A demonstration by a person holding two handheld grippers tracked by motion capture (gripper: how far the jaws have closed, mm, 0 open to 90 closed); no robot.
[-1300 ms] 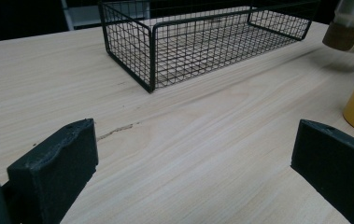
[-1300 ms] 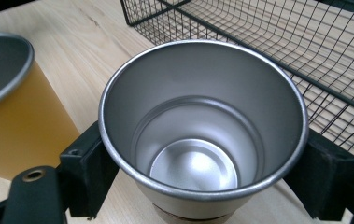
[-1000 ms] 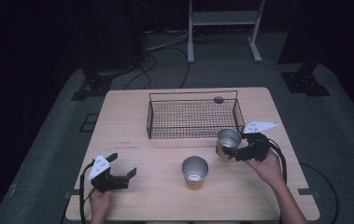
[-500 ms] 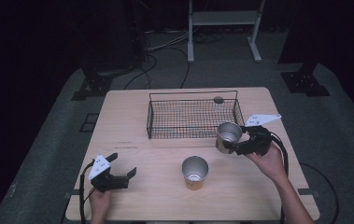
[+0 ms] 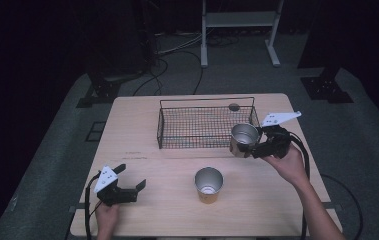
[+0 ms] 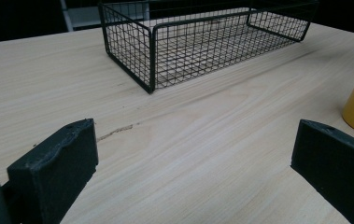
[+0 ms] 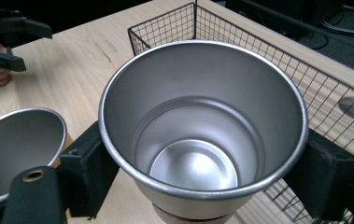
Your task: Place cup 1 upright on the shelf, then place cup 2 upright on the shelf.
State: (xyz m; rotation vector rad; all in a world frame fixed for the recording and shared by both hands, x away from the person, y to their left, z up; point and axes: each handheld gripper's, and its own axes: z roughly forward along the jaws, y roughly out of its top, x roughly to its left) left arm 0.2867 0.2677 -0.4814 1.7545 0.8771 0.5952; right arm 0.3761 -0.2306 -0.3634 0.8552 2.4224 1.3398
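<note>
Steel is what the cup (image 5: pixel 244 139) is made of, and it is gripped upright between the jaws of the right gripper (image 5: pixel 255 145), held above the table (image 5: pixel 142 125) just at the near right corner of the wire basket (image 5: pixel 197 125). A second cup (image 5: pixel 209 184), yellow outside, is stood on the table nearer the middle. The left gripper (image 5: pixel 129 177) is rested at the near left with its jaws spread wide and nothing between them.
</note>
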